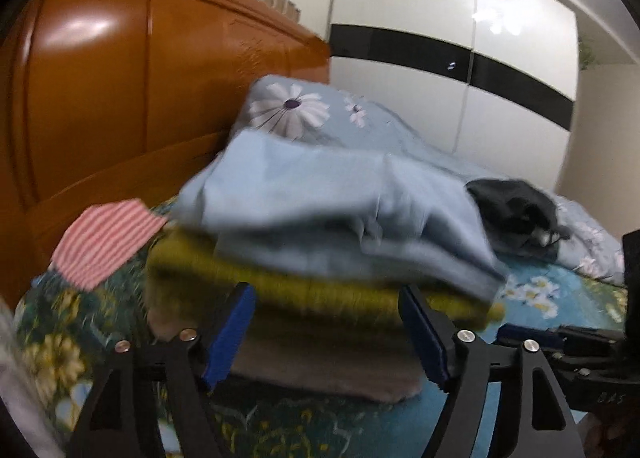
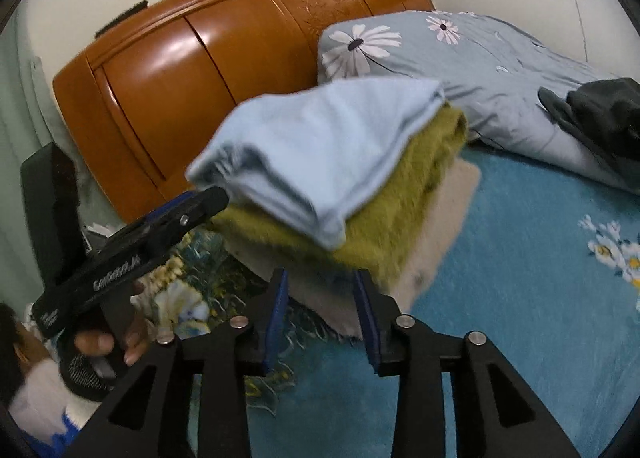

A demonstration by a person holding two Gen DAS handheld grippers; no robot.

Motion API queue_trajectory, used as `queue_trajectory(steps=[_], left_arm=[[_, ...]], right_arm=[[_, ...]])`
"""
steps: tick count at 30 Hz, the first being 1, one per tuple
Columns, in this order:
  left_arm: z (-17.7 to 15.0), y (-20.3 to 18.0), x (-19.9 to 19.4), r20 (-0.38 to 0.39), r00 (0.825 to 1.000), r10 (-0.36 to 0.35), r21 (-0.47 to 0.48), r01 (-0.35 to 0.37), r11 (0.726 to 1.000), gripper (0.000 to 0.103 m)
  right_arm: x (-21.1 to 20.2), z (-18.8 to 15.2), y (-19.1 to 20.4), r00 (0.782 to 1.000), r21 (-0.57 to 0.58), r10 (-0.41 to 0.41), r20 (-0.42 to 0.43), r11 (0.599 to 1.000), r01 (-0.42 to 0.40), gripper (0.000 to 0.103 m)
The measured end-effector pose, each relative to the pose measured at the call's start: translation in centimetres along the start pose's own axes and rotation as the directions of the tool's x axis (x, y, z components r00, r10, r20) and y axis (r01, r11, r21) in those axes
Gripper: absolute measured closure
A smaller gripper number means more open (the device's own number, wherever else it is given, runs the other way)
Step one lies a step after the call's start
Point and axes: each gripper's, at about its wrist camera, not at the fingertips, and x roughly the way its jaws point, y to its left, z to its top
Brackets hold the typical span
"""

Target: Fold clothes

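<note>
A stack of folded clothes lies on the bed: a light blue garment (image 1: pixel 320 197) on top, an olive-green fuzzy one (image 1: pixel 304 290) under it, a beige one (image 1: pixel 320 362) at the bottom. The stack also shows in the right wrist view, with the blue garment (image 2: pixel 320 145), the green one (image 2: pixel 400 217) and the beige one (image 2: pixel 440 234). My left gripper (image 1: pixel 326 334) is open with its jaws either side of the stack's near edge. My right gripper (image 2: pixel 324 318) is open and empty at the stack's near corner. The left gripper also shows in the right wrist view (image 2: pixel 192 205), beside the stack.
A floral blue bedspread (image 2: pixel 520 278) covers the bed. A pillow with daisy print (image 1: pixel 296 109) and a dark garment (image 1: pixel 516 213) lie behind the stack. A red-striped cloth (image 1: pixel 104 238) lies to the left. An orange wooden headboard (image 1: pixel 120 97) and a white wardrobe (image 1: pixel 460 37) stand behind.
</note>
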Motion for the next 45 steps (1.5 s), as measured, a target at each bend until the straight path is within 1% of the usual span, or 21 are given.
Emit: queue_trajectory(steps=[3, 6, 8, 9, 10, 13, 16, 17, 18, 19, 22, 24, 26, 31, 34, 36, 39, 45], left_arm=[[-1.7, 0.6, 0.4, -0.019, 1.000, -0.012, -0.043, 0.012, 0.999, 0.018], [-2.8, 1.3, 1.5, -0.052, 0.999, -0.010, -0.086, 0.006, 0.996, 0.013], [-3.3, 1.6, 2.0, -0.054, 0.999, 0.000, -0.098, -0.005, 0.995, 0.007], [-3.5, 1.7, 2.3, -0.055, 0.998, 0.005, -0.104, -0.010, 0.994, 0.002], [-3.8, 1.8, 2.5, -0.055, 0.998, 0.011, -0.109, -0.017, 0.994, 0.000], [-4.3, 1.9, 2.7, -0.045, 0.998, 0.038, -0.116, -0.043, 0.992, 0.000], [-4.7, 1.9, 2.6, -0.018, 0.998, 0.055, -0.122, -0.057, 0.991, 0.000], [-4.9, 1.8, 2.7, -0.012, 0.998, 0.063, -0.122, -0.064, 0.990, 0.000], [-4.9, 1.8, 2.9, -0.010, 0.997, 0.073, -0.119, -0.074, 0.990, 0.000], [-5.0, 1.7, 3.1, -0.006, 0.996, 0.084, -0.115, -0.084, 0.990, 0.000], [-5.2, 1.3, 3.5, 0.009, 0.993, 0.115, -0.094, -0.114, 0.989, 0.000], [-5.5, 1.1, 3.5, 0.018, 0.992, 0.125, -0.083, -0.123, 0.989, 0.000], [-5.8, 0.8, 3.6, 0.026, 0.991, 0.135, -0.073, -0.133, 0.989, 0.000], [-6.3, 0.3, 3.1, 0.035, 0.990, 0.140, -0.043, -0.138, 0.989, 0.000], [-6.3, -0.2, 2.9, 0.053, 0.987, 0.150, -0.034, -0.149, 0.988, 0.000], [-6.3, -0.3, 2.7, 0.068, 0.985, 0.159, -0.027, -0.157, 0.987, 0.000], [-6.4, -0.6, 2.5, 0.085, 0.982, 0.166, -0.015, -0.166, 0.986, 0.000], [-6.5, -0.9, 2.6, 0.095, 0.979, 0.182, 0.016, -0.184, 0.983, 0.000]], right_arm=[[0.5, -0.9, -0.1, 1.000, 0.005, -0.022, -0.001, 1.000, 0.022, 0.057], [0.8, -1.5, 0.0, 0.999, -0.001, -0.047, 0.001, 0.999, 0.047, 0.050], [1.0, -1.9, 0.0, 0.998, -0.009, -0.061, 0.000, 0.998, 0.061, 0.041], [1.1, -2.0, -0.1, 0.998, -0.012, -0.066, 0.000, 0.998, 0.066, 0.041], [1.3, -2.1, -0.2, 0.997, -0.012, -0.077, 0.001, 0.997, 0.077, 0.041], [1.6, -2.6, -0.5, 0.994, -0.008, -0.109, 0.010, 0.994, 0.109, 0.038], [1.9, -3.0, -0.8, 0.990, 0.003, -0.137, 0.032, 0.991, 0.137, 0.037], [2.1, -3.1, -0.7, 0.988, 0.000, -0.149, 0.037, 0.989, 0.149, 0.034], [2.3, -3.0, -0.8, 0.987, -0.003, -0.156, 0.041, 0.988, 0.156, 0.025], [2.4, -3.1, -0.8, 0.986, -0.007, -0.160, 0.049, 0.987, 0.160, 0.019], [2.5, -3.5, -0.7, 0.981, -0.017, -0.175, 0.077, 0.984, 0.177, 0.018], [2.8, -3.8, -0.6, 0.980, -0.028, -0.180, 0.083, 0.983, 0.183, 0.016], [3.0, -4.1, -0.6, 0.977, -0.033, -0.191, 0.091, 0.980, 0.194, 0.015], [3.1, -4.4, -0.7, 0.974, -0.021, -0.200, 0.105, 0.979, 0.204, 0.014], [3.1, -4.4, -0.8, 0.972, -0.017, -0.209, 0.111, 0.977, 0.212, 0.014], [2.9, -4.7, -0.8, 0.967, -0.012, -0.220, 0.131, 0.975, 0.224, 0.013], [2.9, -4.8, -0.9, 0.965, -0.001, -0.224, 0.138, 0.974, 0.226, 0.005], [2.7, -5.0, -0.8, 0.959, -0.002, -0.241, 0.152, 0.970, 0.244, 0.005]])
